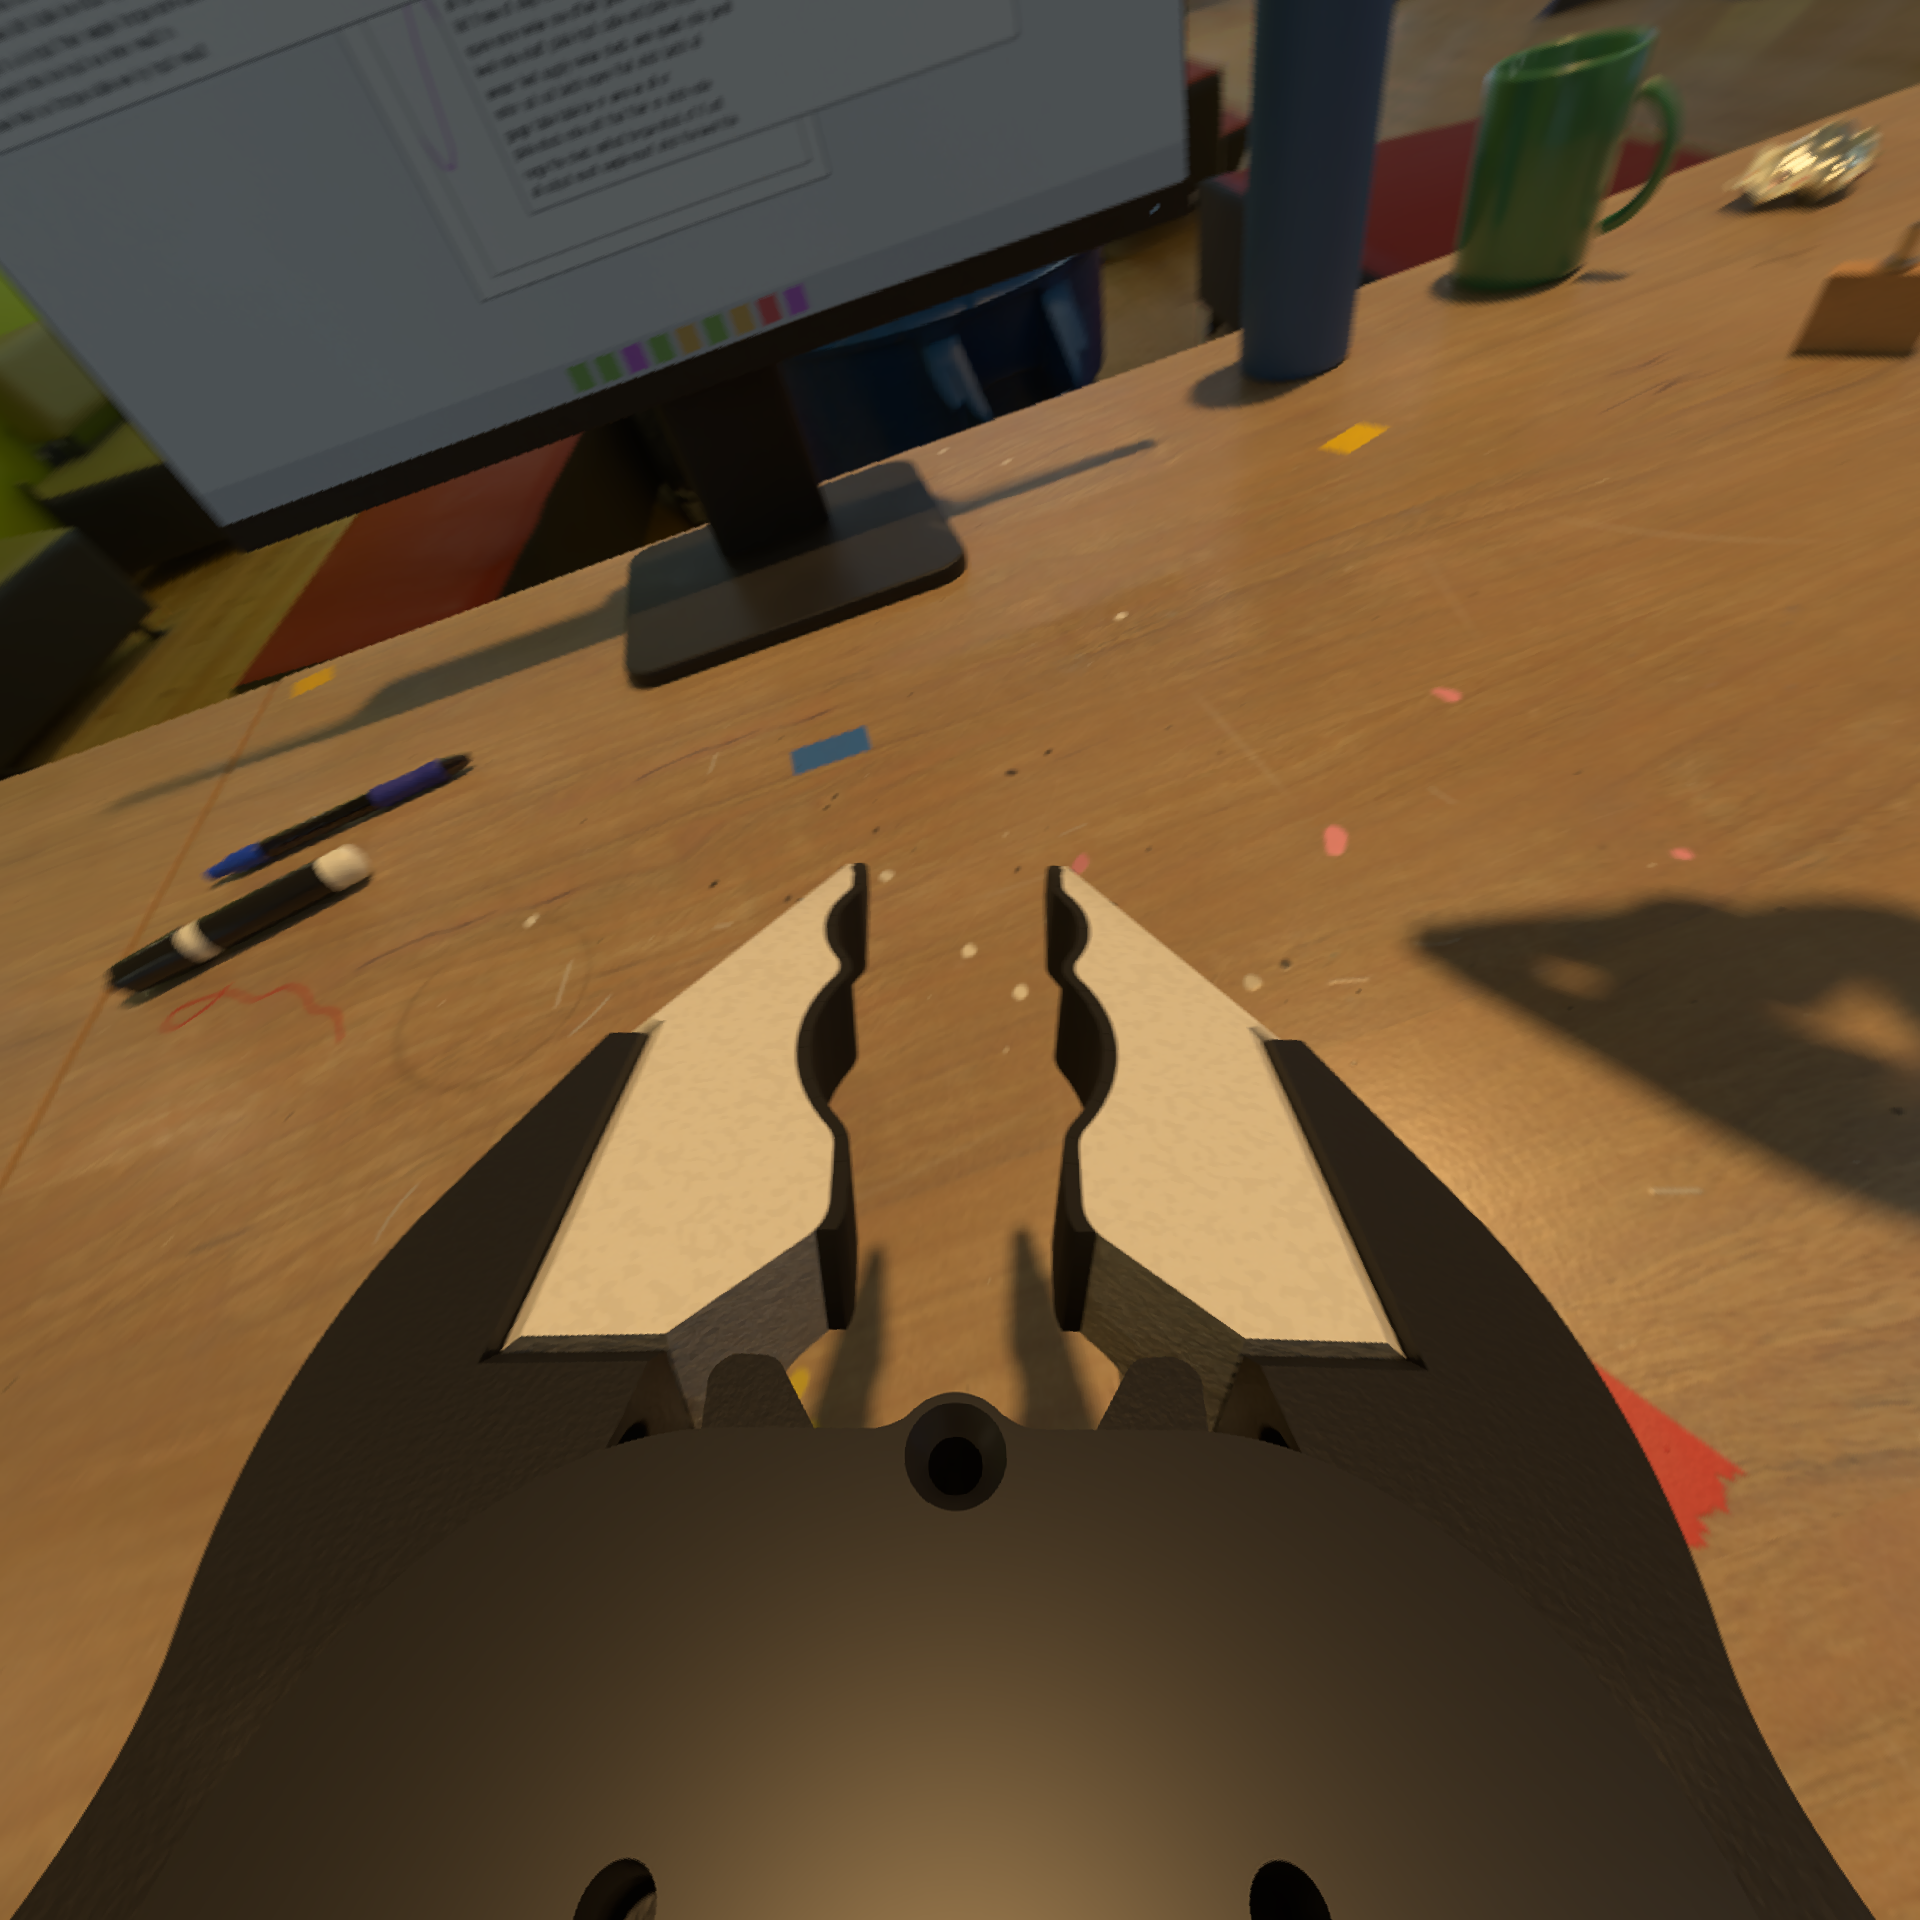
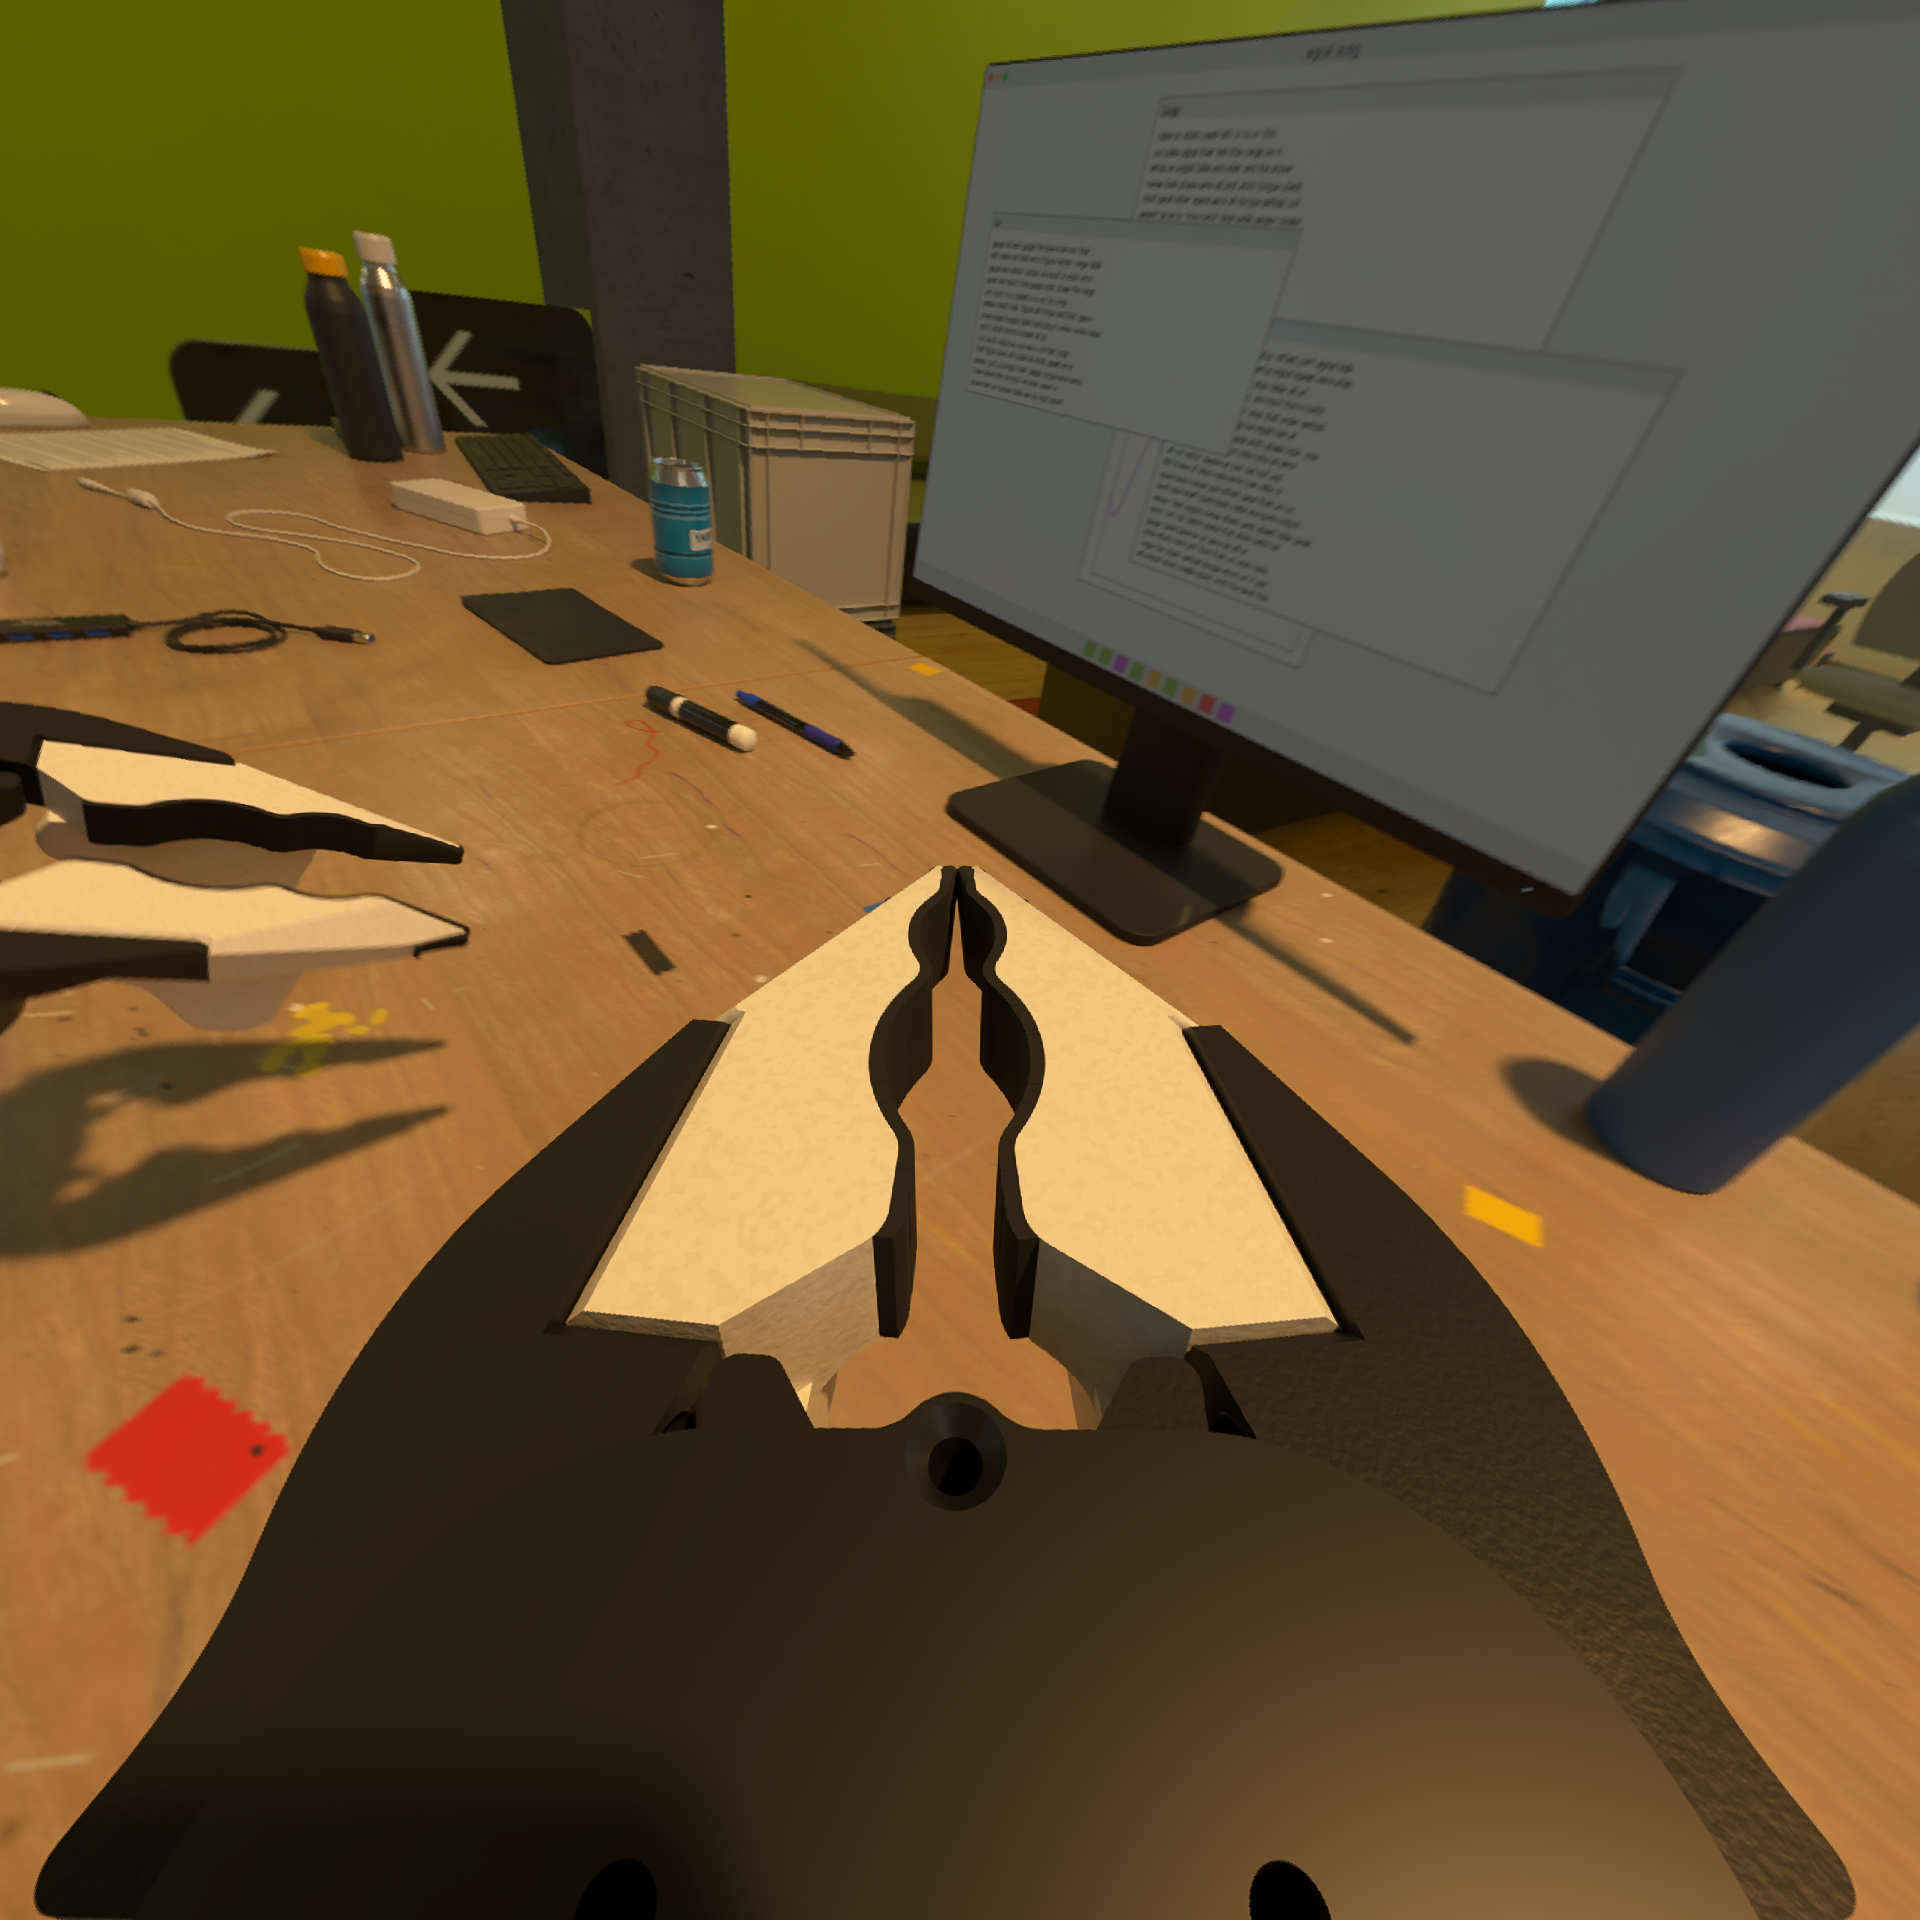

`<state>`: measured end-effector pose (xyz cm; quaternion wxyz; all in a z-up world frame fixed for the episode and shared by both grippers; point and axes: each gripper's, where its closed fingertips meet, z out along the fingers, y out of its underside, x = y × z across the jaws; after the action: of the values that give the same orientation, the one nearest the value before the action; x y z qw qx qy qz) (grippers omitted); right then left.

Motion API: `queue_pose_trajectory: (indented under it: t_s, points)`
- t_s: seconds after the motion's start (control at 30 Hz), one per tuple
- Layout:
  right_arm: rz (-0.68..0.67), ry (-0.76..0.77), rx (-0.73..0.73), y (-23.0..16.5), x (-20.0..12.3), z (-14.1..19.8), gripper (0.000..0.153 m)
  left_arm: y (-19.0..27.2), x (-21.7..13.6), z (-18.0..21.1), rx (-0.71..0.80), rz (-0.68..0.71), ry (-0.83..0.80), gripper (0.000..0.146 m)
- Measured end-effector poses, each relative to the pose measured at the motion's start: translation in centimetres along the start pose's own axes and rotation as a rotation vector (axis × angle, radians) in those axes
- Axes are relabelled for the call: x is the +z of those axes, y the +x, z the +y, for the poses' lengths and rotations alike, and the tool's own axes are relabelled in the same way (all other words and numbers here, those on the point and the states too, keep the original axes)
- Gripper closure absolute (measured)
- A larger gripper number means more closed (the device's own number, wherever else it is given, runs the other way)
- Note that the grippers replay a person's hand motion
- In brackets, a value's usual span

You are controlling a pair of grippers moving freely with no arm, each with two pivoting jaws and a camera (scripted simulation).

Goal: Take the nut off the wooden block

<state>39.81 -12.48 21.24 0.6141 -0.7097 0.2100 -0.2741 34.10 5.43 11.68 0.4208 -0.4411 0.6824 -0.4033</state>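
Observation:
A small wooden block (image 1: 1860, 312) stands far off at the right edge of the left wrist view, with a small grey piece (image 1: 1908, 244) on its top, cut by the frame edge. My left gripper (image 1: 956, 873) is open and empty over the wooden desk (image 1: 1351, 727), well short and left of the block. It also shows in the right wrist view (image 2: 460, 891) at the left, open. My right gripper (image 2: 956, 873) is shut with nothing between its fingers, pointing toward the monitor base (image 2: 1112, 852). The block does not show in the right wrist view.
A monitor (image 1: 520, 208) stands at the back on its base (image 1: 790, 571). A blue cylinder (image 1: 1309, 208), a green mug (image 1: 1548, 156) and a crumpled foil lump (image 1: 1808, 166) lie near the block. Two pens (image 1: 281, 873) lie at the left. A can (image 2: 681, 520) and a grey crate (image 2: 821, 488) stand farther back.

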Motion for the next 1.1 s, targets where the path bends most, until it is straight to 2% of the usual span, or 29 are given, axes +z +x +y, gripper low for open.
queue_pose_trajectory:
  t_s: [0.07,0.17,0.3,0.4,0.47,0.53,0.57,0.7,0.77,0.87,0.9,0.97,1.03,1.1]
  points:
    - [-0.003,0.008,0.033,-1.6,0.9,0.5,0.153,-0.2,-0.7,0.6,0.002,-0.053,-0.033,0.096]
    - [-0.011,0.009,0.050,-4.3,2.0,2.0,0.153,-0.3,-1.6,1.4,-0.036,-0.072,-0.043,0.095]
    - [-0.016,-0.045,0.072,-6.7,2.1,4.0,0.153,0.0,-2.6,1.4,-0.065,-0.049,-0.024,0.105]
    - [0.052,-0.088,0.114,-6.7,1.7,4.8,0.153,0.9,-3.6,1.0,-0.138,-0.019,0.020,0.111]
    - [0.129,-0.173,0.143,-6.1,1.6,6.0,0.153,1.7,-3.9,0.6,-0.202,0.009,0.055,0.125]
    - [0.137,-0.229,0.201,-6.1,1.4,7.0,0.153,2.2,-4.1,0.2,-0.250,0.014,0.073,0.146]
    - [0.104,-0.242,0.217,-6.5,1.2,7.3,0.152,2.4,-4.2,0.1,-0.257,0.008,0.072,0.146]
    - [-0.028,-0.188,0.197,-7.1,0.2,6.8,0.142,3.6,-4.6,-0.6,-0.197,0.040,0.088,0.146]
    - [-0.041,-0.167,0.185,-6.4,-0.4,6.3,0.126,4.2,-4.6,-1.0,-0.163,0.083,0.119,0.146]
    - [-0.015,-0.207,0.125,-3.5,-1.3,5.9,0.094,4.6,-4.1,-0.9,-0.177,0.136,0.109,0.146]
    - [0.022,-0.197,0.100,-1.9,-1.8,5.4,0.083,4.6,-3.8,-0.7,-0.183,0.146,0.099,0.139]
    - [0.119,-0.138,0.049,2.3,-3.3,4.2,0.070,4.5,-3.2,0.0,-0.175,0.143,0.061,0.110]
    - [0.238,-0.114,-0.011,7.7,-5.1,3.2,0.069,4.2,-2.9,0.9,-0.153,0.134,0.020,0.089]
    - [0.349,-0.164,-0.092,13.7,-7.0,2.8,0.070,4.0,-2.8,1.8,-0.150,0.131,-0.004,0.080]
